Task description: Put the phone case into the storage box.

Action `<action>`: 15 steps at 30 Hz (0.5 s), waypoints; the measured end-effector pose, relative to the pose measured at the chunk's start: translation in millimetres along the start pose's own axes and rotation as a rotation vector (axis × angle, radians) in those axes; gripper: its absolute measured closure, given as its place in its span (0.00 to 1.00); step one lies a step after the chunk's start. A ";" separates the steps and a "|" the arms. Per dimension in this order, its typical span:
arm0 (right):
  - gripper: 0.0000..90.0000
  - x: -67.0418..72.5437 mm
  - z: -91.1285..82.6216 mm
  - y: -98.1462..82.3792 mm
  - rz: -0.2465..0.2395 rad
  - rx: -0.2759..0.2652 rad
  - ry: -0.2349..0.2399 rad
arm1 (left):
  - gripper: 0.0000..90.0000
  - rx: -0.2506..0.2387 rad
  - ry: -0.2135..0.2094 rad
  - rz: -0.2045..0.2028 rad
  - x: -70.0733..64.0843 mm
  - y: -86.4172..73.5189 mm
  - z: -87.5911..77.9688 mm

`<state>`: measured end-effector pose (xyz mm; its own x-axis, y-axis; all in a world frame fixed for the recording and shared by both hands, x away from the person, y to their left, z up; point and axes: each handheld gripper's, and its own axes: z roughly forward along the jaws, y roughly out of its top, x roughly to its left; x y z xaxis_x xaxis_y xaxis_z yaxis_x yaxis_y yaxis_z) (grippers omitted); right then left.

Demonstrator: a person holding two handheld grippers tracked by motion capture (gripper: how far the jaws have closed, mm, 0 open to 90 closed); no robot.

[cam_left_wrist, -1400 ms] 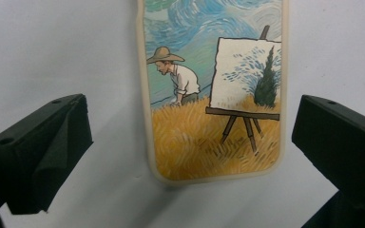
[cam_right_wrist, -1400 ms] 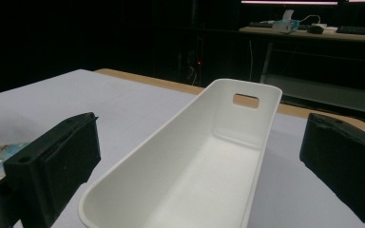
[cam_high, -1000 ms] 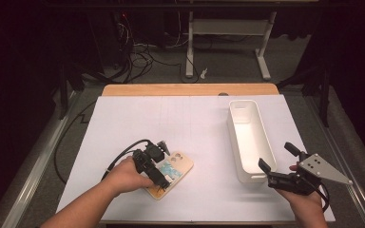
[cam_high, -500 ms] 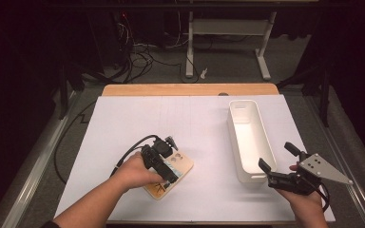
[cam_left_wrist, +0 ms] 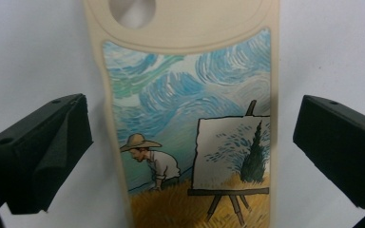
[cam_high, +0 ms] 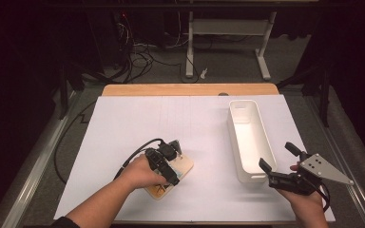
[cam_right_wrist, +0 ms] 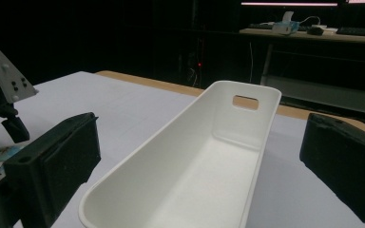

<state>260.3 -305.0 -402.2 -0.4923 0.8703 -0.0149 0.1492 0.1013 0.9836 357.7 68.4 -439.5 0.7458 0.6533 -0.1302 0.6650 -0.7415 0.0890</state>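
— Two grippers at a white-covered counter (cam_high: pixel 123 123). What's happening?

— The left gripper (cam_left_wrist: pixel 190 156) hovers over a cream phone case printed with a painter at an easel (cam_left_wrist: pixel 185 118), lying flat. Its fingers (cam_left_wrist: pixel 43 152) stand wide apart either side, gripping nothing.

— Next?

— Likely closing on its long edges.

— The right gripper (cam_high: pixel 280 166)?

— Open, empty, facing a long white plastic bin (cam_high: pixel 247 137). The case's lower end is cut off.

1. No word, brand, number or sign can be read in any view.
2. The phone case (cam_left_wrist: pixel 185 118) under the left gripper (cam_left_wrist: pixel 185 156) bears a painted picture, not lettering: a straw-hatted painter beside an easel under swirling blue sky.
3. The white bin (cam_right_wrist: pixel 209 161) carries no label.
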 end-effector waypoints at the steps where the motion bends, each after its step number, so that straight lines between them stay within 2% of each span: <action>1: 0.00 0.1 -0.3 0.1 0.002 0.000 -0.001 | 0.00 0.010 -0.001 0.002 -0.4 0.1 1.9; 5: 0.00 0.0 -0.5 0.2 0.000 -0.002 0.000 | 0.01 0.017 0.000 -0.002 -2.2 1.0 6.7; 15: 0.00 -0.2 -1.0 0.2 0.002 -0.003 -0.001 | 0.01 0.025 0.034 0.007 -4.4 -1.7 9.1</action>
<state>259.6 -305.6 -401.8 -0.4914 0.8708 -0.0128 0.1478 0.0979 0.9842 352.9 65.4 -448.1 0.7516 0.6527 -0.0957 0.6590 -0.7493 0.0653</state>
